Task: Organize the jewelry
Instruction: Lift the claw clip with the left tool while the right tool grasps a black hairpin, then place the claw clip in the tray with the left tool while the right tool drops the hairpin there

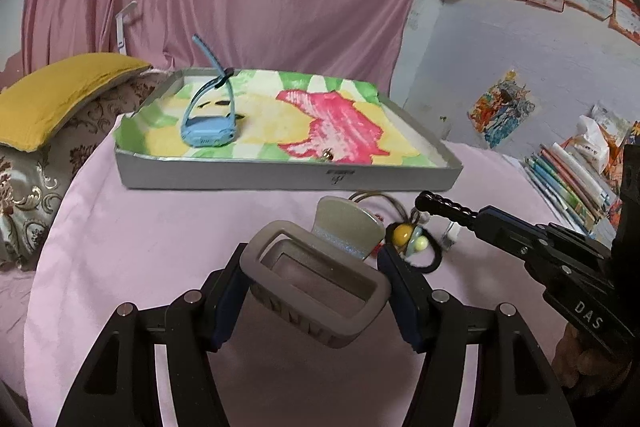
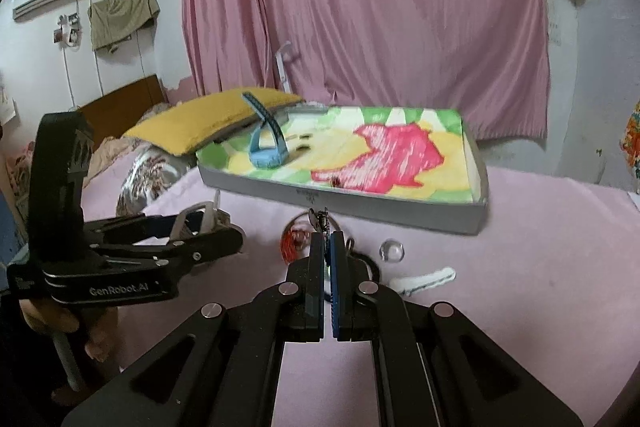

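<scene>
My left gripper (image 1: pixel 316 287) is shut on a small open grey jewelry box (image 1: pixel 320 279) with its lid up, held just above the pink cloth. My right gripper (image 2: pixel 327 247) is shut on a thin chain or ring of a jewelry piece (image 2: pixel 320 219); in the left wrist view it (image 1: pixel 424 205) reaches in from the right beside the box. Yellow and green beads on a black hair tie (image 1: pixel 412 243) lie by the box. A grey tray (image 1: pixel 288 179) lined with a flowered cloth holds a blue watch (image 1: pixel 208 131) and a small earring (image 1: pixel 327 155).
A clear bead (image 2: pixel 391 251), a white strip (image 2: pixel 424 279) and a red-orange trinket (image 2: pixel 294 241) lie on the pink cloth. A yellow pillow (image 1: pixel 60 95) is at the left. Books (image 1: pixel 568 179) are stacked at the right. A pink curtain hangs behind.
</scene>
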A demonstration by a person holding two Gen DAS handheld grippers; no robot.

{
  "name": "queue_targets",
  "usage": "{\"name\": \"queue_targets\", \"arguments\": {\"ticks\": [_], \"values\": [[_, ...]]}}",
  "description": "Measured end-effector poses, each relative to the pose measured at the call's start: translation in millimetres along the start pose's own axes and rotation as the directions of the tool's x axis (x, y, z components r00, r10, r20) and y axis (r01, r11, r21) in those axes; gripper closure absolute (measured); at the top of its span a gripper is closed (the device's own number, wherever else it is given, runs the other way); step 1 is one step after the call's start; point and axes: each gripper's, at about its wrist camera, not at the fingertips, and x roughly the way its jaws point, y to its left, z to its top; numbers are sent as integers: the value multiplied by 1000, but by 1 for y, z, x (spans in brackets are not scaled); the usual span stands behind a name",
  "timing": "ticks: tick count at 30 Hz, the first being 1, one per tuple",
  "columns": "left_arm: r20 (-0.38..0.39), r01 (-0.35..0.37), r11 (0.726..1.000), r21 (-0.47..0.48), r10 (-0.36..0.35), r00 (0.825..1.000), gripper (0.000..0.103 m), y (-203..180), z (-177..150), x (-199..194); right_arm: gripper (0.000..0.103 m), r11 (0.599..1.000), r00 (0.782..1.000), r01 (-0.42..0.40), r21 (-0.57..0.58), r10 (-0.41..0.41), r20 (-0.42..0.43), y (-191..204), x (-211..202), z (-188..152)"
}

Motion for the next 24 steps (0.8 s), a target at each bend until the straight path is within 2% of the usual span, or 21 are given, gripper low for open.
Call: {"name": "queue_targets", "arguments": {"ticks": [4, 7, 14, 18, 21, 24], "values": [[74, 5, 1000, -7, -4, 997, 42, -5, 9, -6, 100, 1000, 996, 16, -5, -16, 89, 0, -5, 10], [148, 0, 1000, -18, 3, 989, 42, -6, 20, -11, 100, 999, 987, 31, -16, -28, 155, 1, -5, 19], [301, -19, 999, -38, 29, 953, 42, -7, 52, -7, 100, 996, 956, 86, -30, -74, 283, -1, 4, 44], [371, -46, 998, -43, 59, 927, 42, -5, 69, 0, 100, 993, 945, 118, -27, -104, 311, -5, 14, 54], [386, -66, 997, -40, 76, 919, 42, -3, 79, 9, 100, 991, 943, 135, -22, -122, 310, -10, 24, 61], [380, -77, 996, -46, 89, 921, 42, -1, 86, 19, 100, 991, 956, 136, -6, -130, 264, -16, 40, 67]]}}
